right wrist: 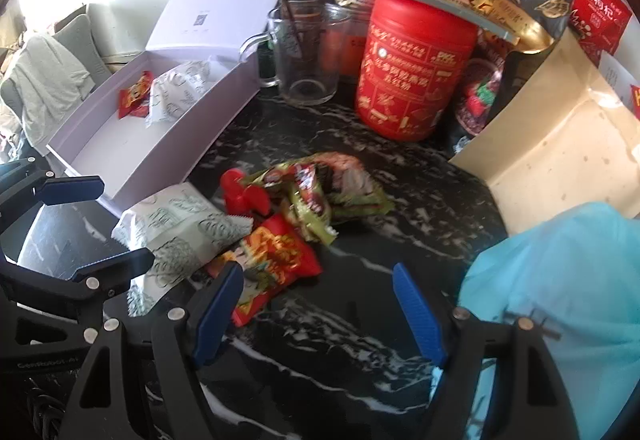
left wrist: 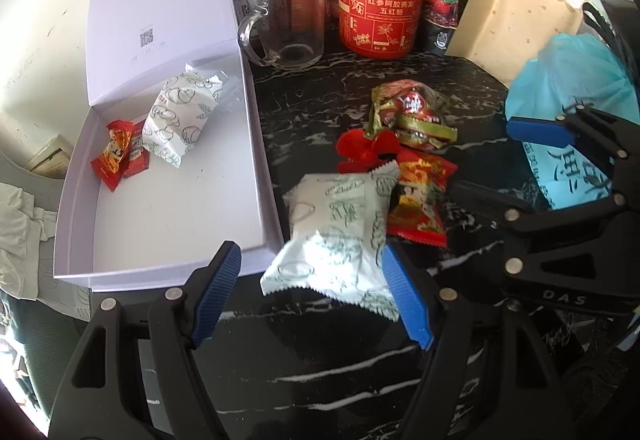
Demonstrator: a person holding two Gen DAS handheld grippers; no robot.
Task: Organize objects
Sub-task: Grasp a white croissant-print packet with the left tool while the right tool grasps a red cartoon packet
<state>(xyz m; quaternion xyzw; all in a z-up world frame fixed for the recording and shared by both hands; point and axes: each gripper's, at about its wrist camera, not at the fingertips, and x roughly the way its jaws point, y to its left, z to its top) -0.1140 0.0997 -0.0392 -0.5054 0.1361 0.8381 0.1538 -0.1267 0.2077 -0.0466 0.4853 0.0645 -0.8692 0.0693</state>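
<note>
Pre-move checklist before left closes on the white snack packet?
1. Left gripper open: ok.
2. White snack packet between its fingers: ok; the right finger overlaps its edge, contact cannot tell.
3. Red packet clear of the grasp: not ok, it lies against the white one.
4. White box open, with floor space free: ok.
5. Right gripper open, holding nothing: ok.
6. Glass mug off the path to the box: ok.

White green-doodled packet (left wrist: 340,236), red canister (left wrist: 380,0), black white-veined countertop (left wrist: 312,92).
</note>
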